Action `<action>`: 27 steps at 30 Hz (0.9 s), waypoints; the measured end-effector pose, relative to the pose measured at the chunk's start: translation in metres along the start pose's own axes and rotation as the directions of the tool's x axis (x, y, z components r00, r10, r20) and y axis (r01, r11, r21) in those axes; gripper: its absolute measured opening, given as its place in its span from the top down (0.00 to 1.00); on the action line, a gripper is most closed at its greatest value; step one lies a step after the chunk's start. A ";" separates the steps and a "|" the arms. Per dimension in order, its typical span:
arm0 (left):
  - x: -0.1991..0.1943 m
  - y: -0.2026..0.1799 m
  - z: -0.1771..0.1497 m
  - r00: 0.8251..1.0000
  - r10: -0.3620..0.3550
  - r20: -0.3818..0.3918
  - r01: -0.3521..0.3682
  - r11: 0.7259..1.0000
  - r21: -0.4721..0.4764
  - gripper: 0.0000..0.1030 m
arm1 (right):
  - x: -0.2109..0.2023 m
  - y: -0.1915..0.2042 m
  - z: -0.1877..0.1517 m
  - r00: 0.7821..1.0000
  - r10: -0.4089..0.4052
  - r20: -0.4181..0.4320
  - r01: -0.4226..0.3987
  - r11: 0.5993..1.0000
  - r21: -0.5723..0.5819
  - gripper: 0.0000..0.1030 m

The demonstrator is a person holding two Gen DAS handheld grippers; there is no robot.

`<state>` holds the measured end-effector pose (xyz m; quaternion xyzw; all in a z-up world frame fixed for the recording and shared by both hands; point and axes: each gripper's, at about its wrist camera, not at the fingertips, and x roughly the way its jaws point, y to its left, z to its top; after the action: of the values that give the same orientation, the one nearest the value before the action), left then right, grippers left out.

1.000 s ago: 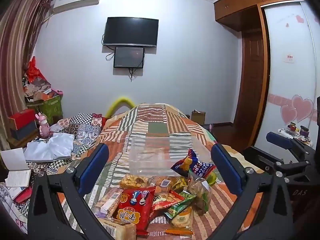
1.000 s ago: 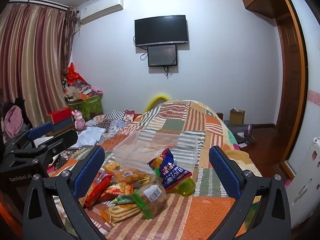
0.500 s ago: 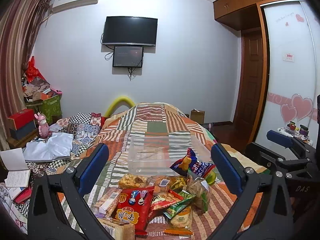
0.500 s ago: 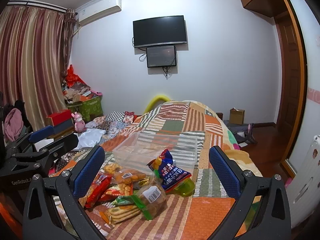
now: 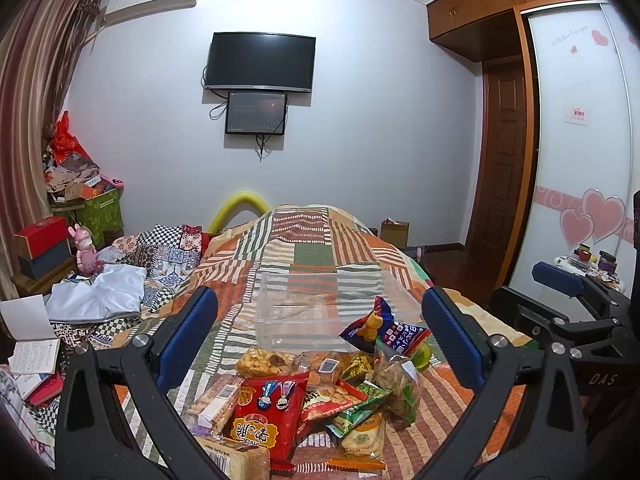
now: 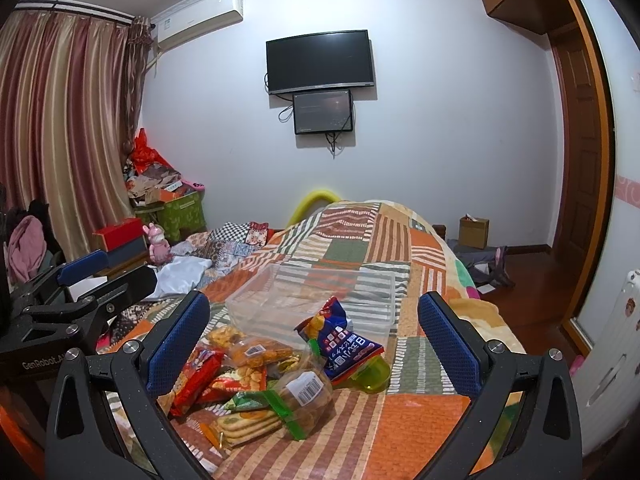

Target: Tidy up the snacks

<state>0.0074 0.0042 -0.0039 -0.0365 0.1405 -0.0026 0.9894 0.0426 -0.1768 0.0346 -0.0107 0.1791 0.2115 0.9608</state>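
A pile of snack packets lies on the patchwork bed cover: a red packet, a blue chip bag, a clear bag of biscuits and several others. A clear plastic bin stands empty just behind the pile. My left gripper is open and empty, held above the near side of the pile. My right gripper is open and empty, to the right of the left one and over the pile. Each gripper shows at the edge of the other's view.
The bed runs away toward the far wall. Folded cloth and a white garment lie at its left. Boxes and a pink toy stand by the curtain. A wardrobe and door are at the right.
Both views have shifted only slightly; the snacks and the bin lie as before, and both grippers stay open.
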 end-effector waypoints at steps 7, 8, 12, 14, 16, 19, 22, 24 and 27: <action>-0.001 0.001 0.000 1.000 0.001 -0.001 -0.001 1.000 0.000 0.00 | 0.000 0.000 0.000 1.000 -0.001 -0.001 0.001 1.000 0.001 0.00; -0.001 0.001 0.000 1.000 0.000 -0.001 0.000 1.000 0.000 0.00 | 0.000 0.000 0.000 1.000 -0.001 -0.001 0.001 1.000 0.001 0.00; 0.000 0.001 -0.001 1.000 -0.001 -0.002 0.001 1.000 -0.002 0.00 | 0.000 0.000 0.000 1.000 0.000 -0.002 0.000 1.000 0.001 0.00; -0.001 0.001 -0.001 1.000 -0.001 -0.002 0.001 1.000 -0.001 0.00 | 0.000 0.001 0.000 1.000 -0.001 0.000 0.001 1.000 0.002 0.00; -0.001 0.000 -0.002 1.000 0.000 -0.001 0.000 1.000 0.002 0.00 | 0.000 0.001 0.001 1.000 0.001 -0.002 -0.001 1.000 0.002 0.00; -0.001 0.000 -0.002 1.000 0.000 0.000 0.000 1.000 0.004 0.00 | 0.000 0.001 0.000 1.000 -0.001 -0.001 0.001 1.000 0.001 0.00; -0.001 0.000 -0.002 1.000 -0.002 -0.002 0.002 1.000 0.004 0.00 | 0.000 0.001 0.000 1.000 0.000 -0.001 0.000 1.000 0.001 0.00; 0.000 -0.001 -0.002 1.000 -0.003 -0.003 0.003 1.000 0.005 0.00 | 0.000 0.001 0.000 1.000 -0.001 -0.001 0.001 1.000 0.001 0.00; 0.000 -0.002 -0.003 1.000 -0.004 -0.005 0.004 1.000 0.006 0.00 | 0.000 0.001 0.000 1.000 0.000 -0.001 0.000 1.000 0.002 0.00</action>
<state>0.0069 0.0016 -0.0064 -0.0337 0.1427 -0.0048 0.9892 0.0424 -0.1763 0.0347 -0.0101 0.1800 0.2112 0.9607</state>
